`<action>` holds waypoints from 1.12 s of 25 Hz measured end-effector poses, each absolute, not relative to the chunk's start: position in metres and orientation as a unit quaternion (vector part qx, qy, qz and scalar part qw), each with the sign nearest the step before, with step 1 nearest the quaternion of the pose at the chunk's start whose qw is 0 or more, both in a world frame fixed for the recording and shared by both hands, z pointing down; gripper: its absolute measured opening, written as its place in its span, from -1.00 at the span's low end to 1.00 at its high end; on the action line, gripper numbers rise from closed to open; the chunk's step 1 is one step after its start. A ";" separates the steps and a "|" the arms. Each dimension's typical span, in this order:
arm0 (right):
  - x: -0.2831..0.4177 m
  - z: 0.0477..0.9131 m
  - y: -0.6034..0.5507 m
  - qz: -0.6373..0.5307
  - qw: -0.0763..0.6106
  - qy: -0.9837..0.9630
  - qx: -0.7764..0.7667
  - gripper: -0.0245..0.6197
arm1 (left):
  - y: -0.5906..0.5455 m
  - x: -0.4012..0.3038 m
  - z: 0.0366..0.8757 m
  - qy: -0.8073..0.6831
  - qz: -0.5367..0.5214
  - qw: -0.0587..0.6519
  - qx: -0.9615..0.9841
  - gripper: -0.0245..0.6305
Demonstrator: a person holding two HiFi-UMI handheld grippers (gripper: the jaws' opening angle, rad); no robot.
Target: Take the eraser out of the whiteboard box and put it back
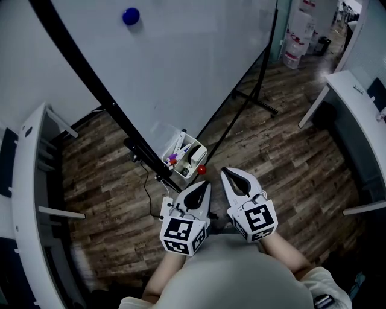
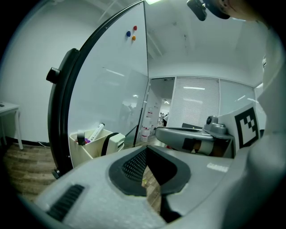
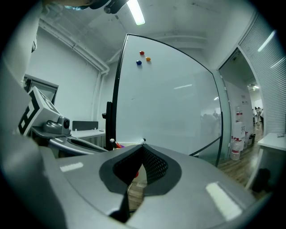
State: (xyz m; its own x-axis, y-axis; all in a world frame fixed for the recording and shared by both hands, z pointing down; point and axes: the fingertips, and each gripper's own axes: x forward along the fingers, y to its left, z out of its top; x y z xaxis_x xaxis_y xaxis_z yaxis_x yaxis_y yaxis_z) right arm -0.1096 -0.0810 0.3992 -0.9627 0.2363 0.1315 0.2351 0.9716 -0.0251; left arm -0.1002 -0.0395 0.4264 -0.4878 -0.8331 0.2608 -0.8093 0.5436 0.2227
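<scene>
A cream whiteboard box [image 1: 179, 166] hangs at the lower edge of the whiteboard [image 1: 181, 60]. The white eraser [image 1: 196, 156] with a black band stands in it beside several markers [image 1: 179, 143]. My left gripper [image 1: 207, 183] is shut and empty, just below and right of the box. My right gripper [image 1: 224, 171] is also shut with nothing in it, further right and apart from the box. In the left gripper view the box [image 2: 82, 150], eraser [image 2: 111, 142] and a marker [image 2: 97, 131] lie ahead to the left of my left gripper [image 2: 145, 150]. My right gripper [image 3: 143, 147] hides most of the box.
A red ball [image 1: 201, 170] sits on the box's right side and a blue magnet [image 1: 131, 16] sticks high on the board. The board's black stand leg [image 1: 256, 99] runs across the wooden floor. White desks stand at far left [image 1: 27, 199] and far right [image 1: 356, 114].
</scene>
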 end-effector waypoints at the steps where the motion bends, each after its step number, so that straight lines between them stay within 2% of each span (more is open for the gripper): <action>1: -0.108 0.399 -0.081 0.004 0.066 -0.991 -0.118 -0.91 | -0.040 -0.099 0.426 -0.861 -0.035 0.171 0.477 -0.92; 28: -0.101 0.397 -0.079 -0.008 0.065 -0.991 -0.114 -0.91 | -0.043 -0.098 0.426 -0.858 -0.030 0.168 0.484 -0.92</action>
